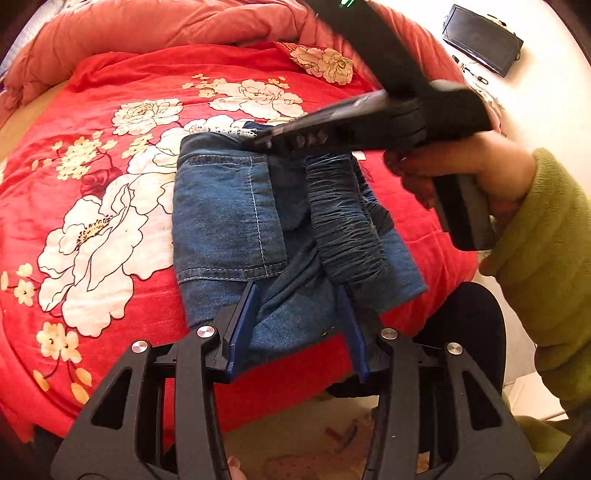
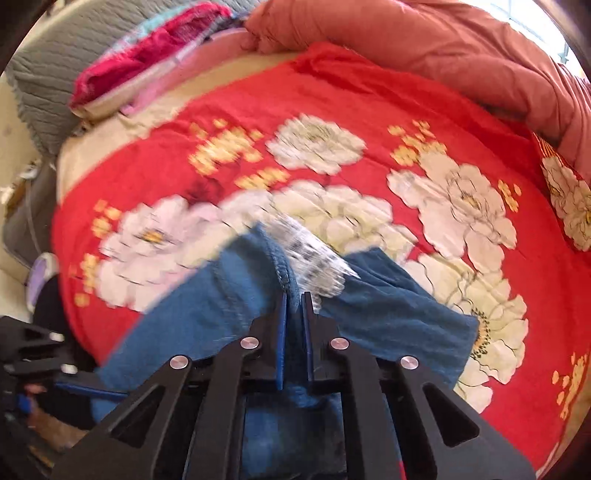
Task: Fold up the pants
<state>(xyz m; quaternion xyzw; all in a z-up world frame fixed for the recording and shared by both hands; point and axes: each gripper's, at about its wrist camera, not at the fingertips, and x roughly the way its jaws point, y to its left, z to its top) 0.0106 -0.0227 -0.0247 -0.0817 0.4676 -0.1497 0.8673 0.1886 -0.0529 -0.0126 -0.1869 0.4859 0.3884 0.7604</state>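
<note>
The blue denim pants (image 1: 229,229) lie folded in a compact bundle on the red floral bedspread (image 1: 110,184), near its front edge, with a ruched waistband (image 1: 343,221) showing on top. My left gripper (image 1: 297,291) is open, its blue fingers straddling the near edge of the bundle. My right gripper (image 2: 294,295) is shut on a fold of the pants (image 2: 229,306) and on a lacy white trim (image 2: 317,258). In the left wrist view the right gripper (image 1: 258,142) reaches over the far side of the bundle.
A salmon quilt (image 1: 147,26) is heaped along the far side of the bed. A red floral pillow (image 1: 321,62) lies at the back right. A grey headboard and pink bedding (image 2: 147,55) are at the far left. A black monitor (image 1: 480,37) is beyond the bed.
</note>
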